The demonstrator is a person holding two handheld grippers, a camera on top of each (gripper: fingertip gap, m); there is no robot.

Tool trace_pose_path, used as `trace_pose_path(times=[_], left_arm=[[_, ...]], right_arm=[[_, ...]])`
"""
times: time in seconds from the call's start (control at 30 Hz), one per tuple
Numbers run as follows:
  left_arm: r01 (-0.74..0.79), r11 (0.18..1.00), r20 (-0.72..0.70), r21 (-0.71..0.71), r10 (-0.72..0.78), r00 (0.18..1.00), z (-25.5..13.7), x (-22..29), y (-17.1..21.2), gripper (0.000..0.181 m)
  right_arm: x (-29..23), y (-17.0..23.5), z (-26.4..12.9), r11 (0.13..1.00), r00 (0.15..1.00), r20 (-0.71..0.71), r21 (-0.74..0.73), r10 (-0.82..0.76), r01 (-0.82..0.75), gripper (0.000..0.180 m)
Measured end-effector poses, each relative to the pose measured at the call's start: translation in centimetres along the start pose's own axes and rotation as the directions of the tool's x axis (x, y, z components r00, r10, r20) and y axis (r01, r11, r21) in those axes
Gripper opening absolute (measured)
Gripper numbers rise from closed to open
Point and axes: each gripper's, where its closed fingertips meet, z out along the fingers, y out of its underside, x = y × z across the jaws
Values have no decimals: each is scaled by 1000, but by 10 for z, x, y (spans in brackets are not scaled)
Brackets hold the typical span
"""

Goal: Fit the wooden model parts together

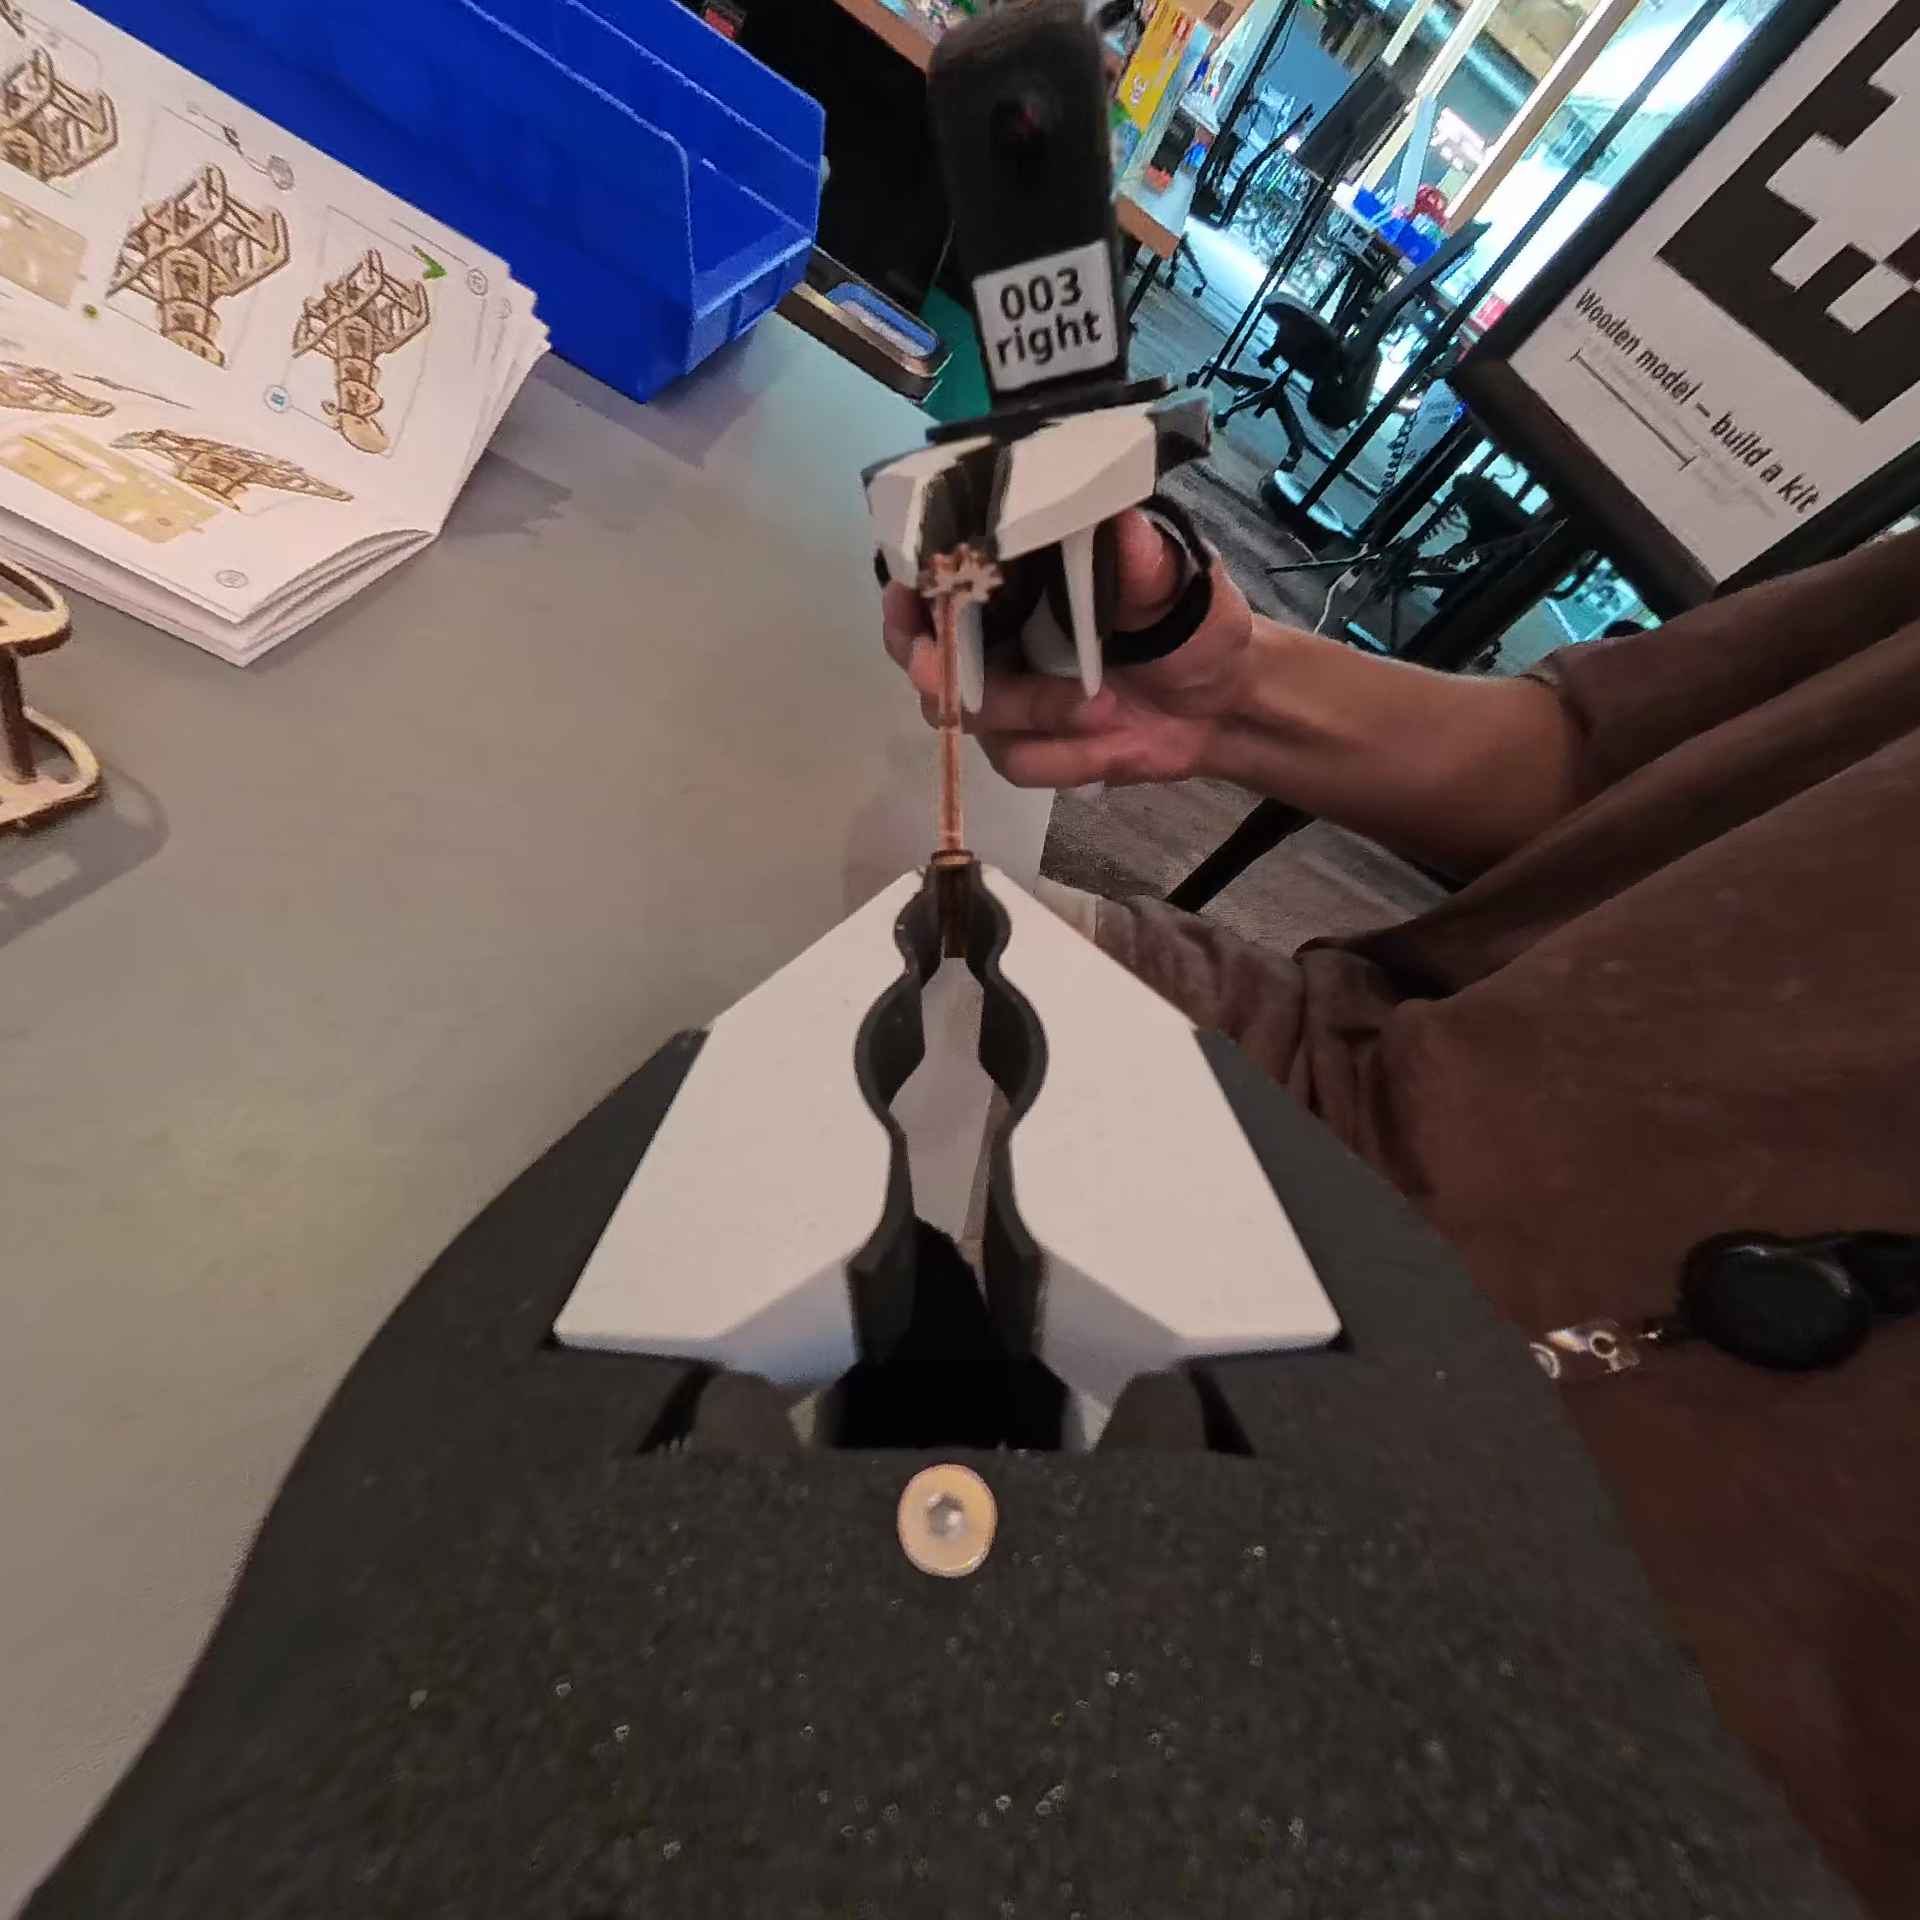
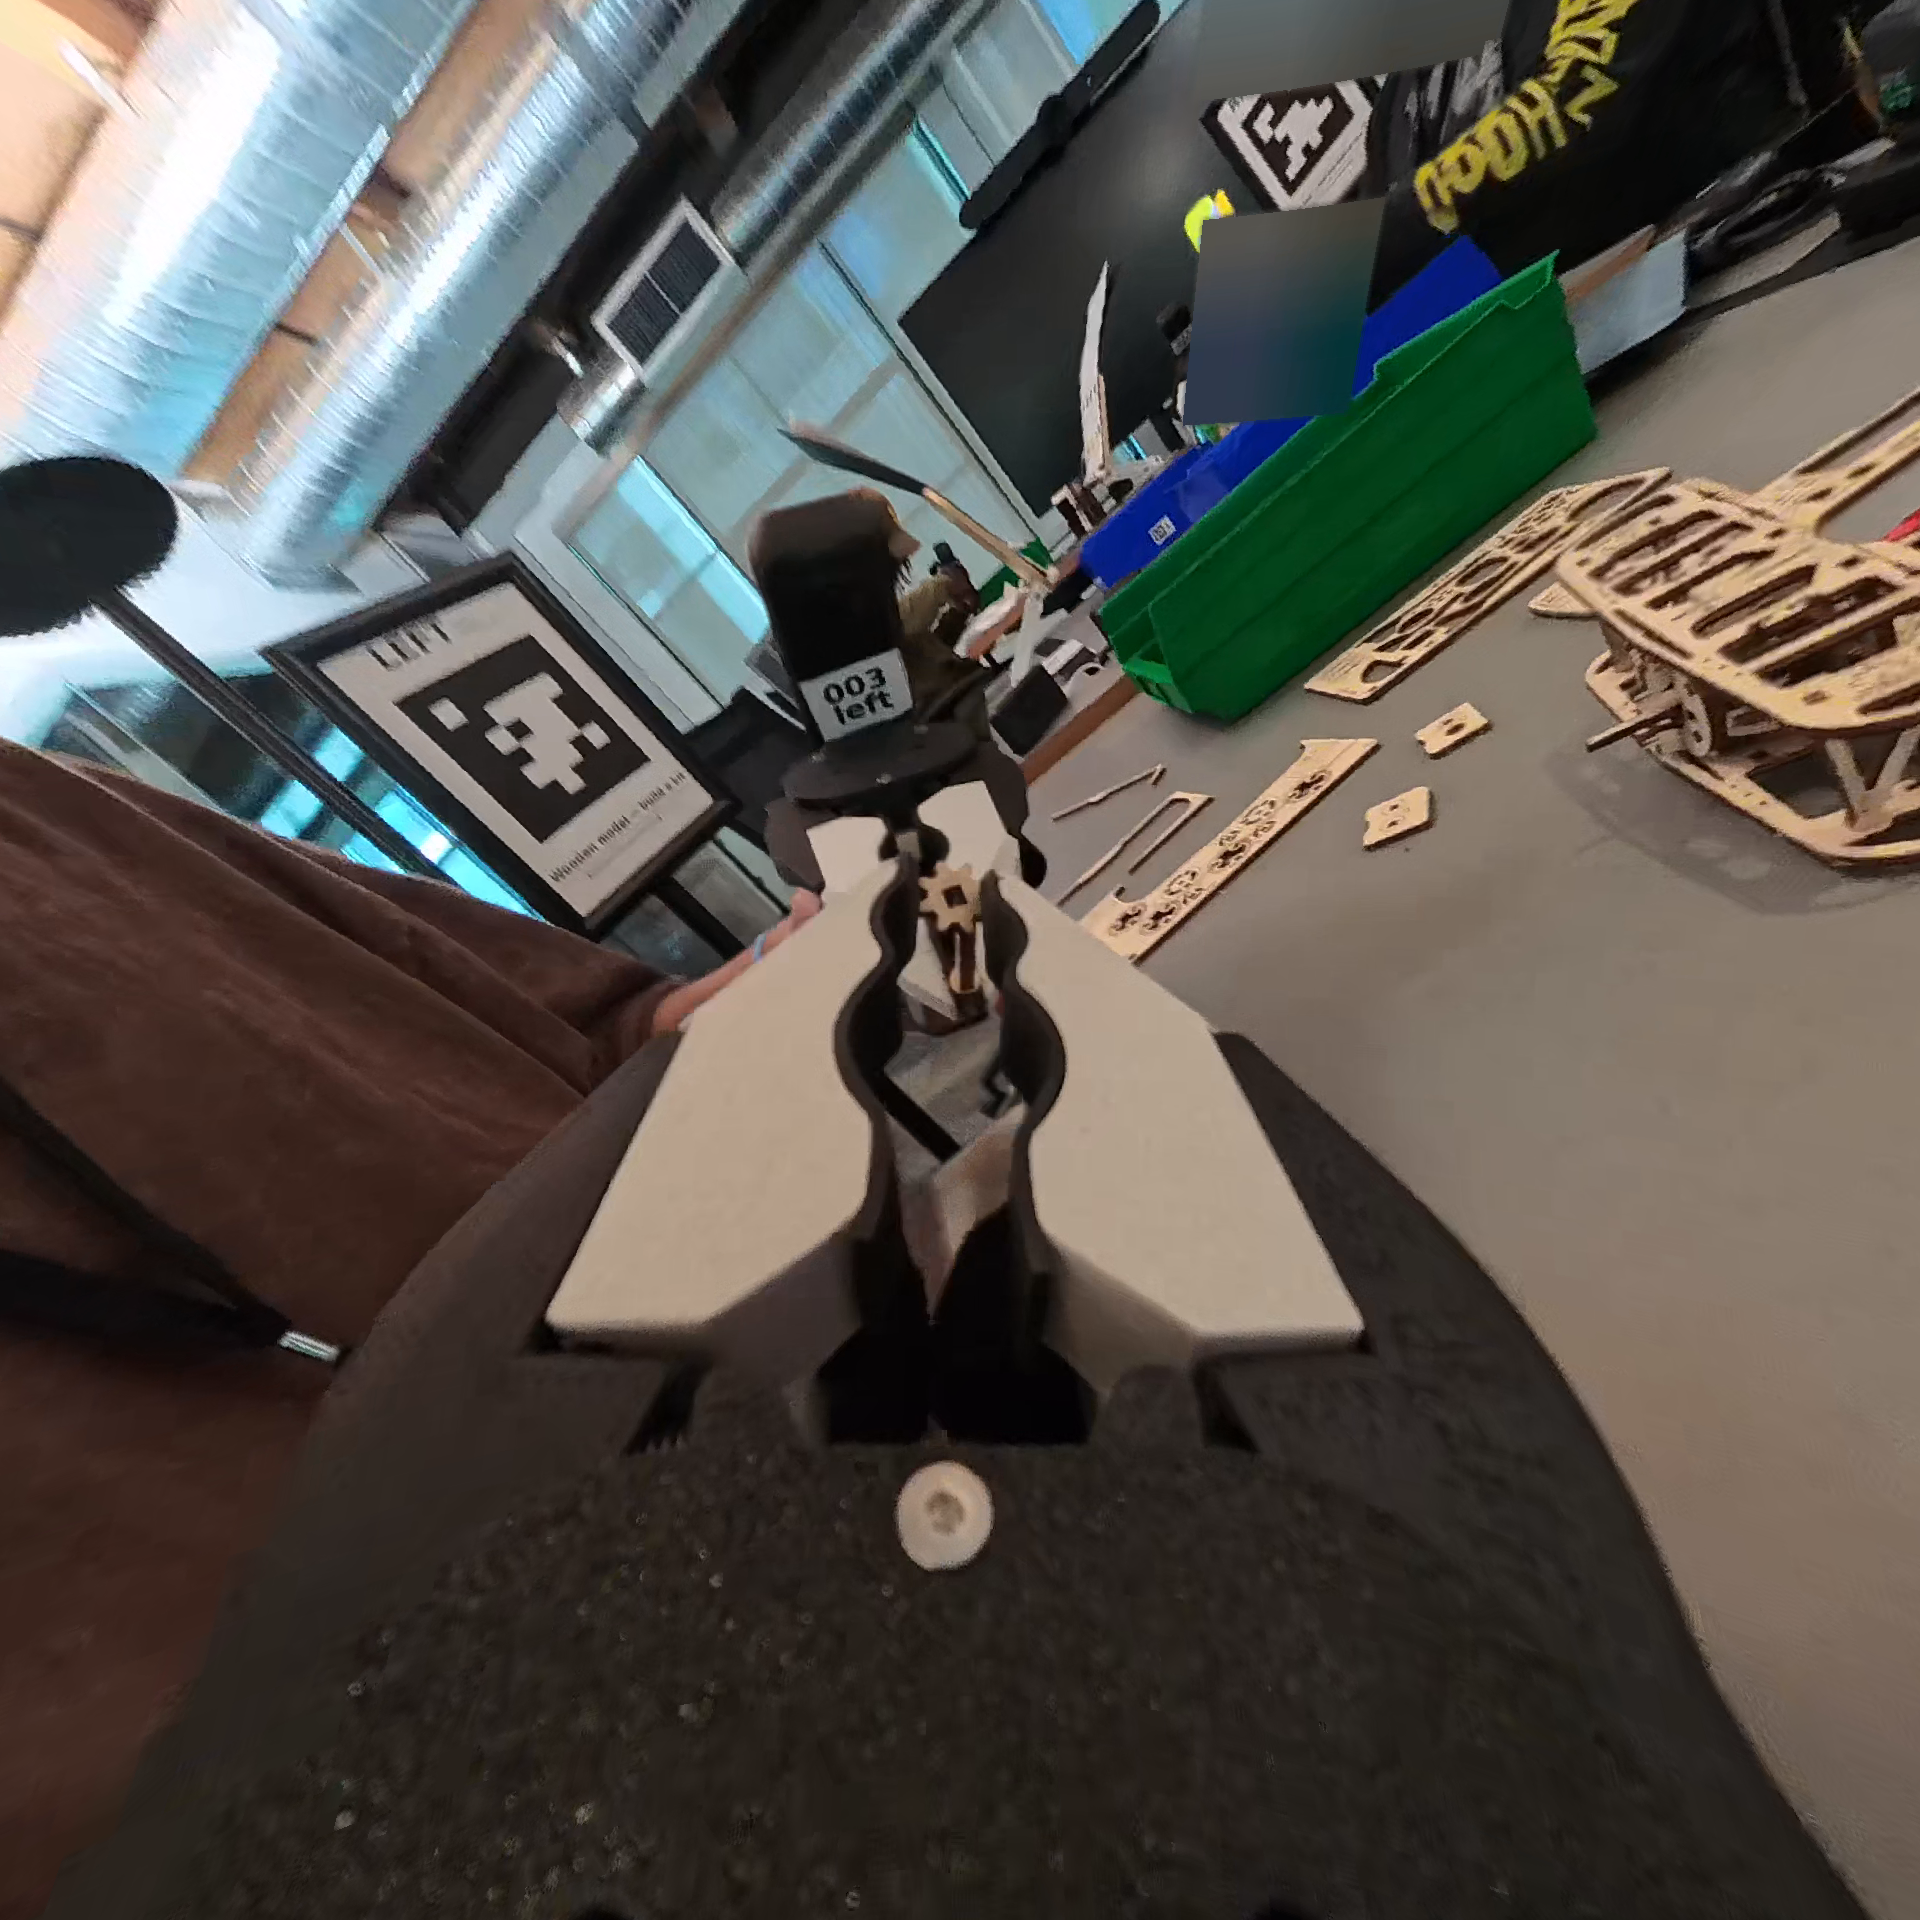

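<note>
A thin wooden rod [image 1: 949,769] with a small wooden gear [image 1: 961,577] at its far end hangs in the air between my two grippers, above the edge of the grey table [image 1: 416,987]. My left gripper [image 1: 949,883] is shut on the rod's near end, at a small collar. My right gripper [image 1: 982,566], held by a hand, faces it and pinches the gear end. In the right wrist view the gear [image 2: 948,896] sits between the tips of my right gripper [image 2: 950,883], with the left gripper [image 2: 914,836] just beyond it.
An open instruction booklet [image 1: 239,312] and a blue bin [image 1: 582,177] lie at the far left. A half-built wooden model [image 2: 1745,675], flat wooden strips [image 2: 1236,842], small loose pieces [image 2: 1397,816] and a green bin [image 2: 1371,520] are on the table. A brown sleeve [image 1: 1662,935] is at the right. The tips of one gripper are about 6 cm away from the tips of the other.
</note>
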Motion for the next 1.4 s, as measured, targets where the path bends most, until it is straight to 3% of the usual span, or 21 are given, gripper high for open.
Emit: trace_pose_path(times=[0.33,0.6,0.83,1.03,1.4], left_arm=[[26,999,94,-48,-21,995,6,-11,5,1],[-13,993,229,-116,40,973,8,-25,15,1],[-49,994,373,-98,82,924,20,-29,8,1],[68,998,265,0,-66,962,25,-23,2,1],[23,999,205,46,-32,978,19,-16,-7,1]], right_arm=[[17,3,-1,986,989,4,67,150,-150,10],[36,13,-2,995,964,-250,-52,-92,82,10],[42,2,-10,989,915,-399,101,-58,107,10],[36,-4,-12,985,948,-318,167,4,52,10],[14,-12,-9,982,990,-134,189,42,-16,22]])
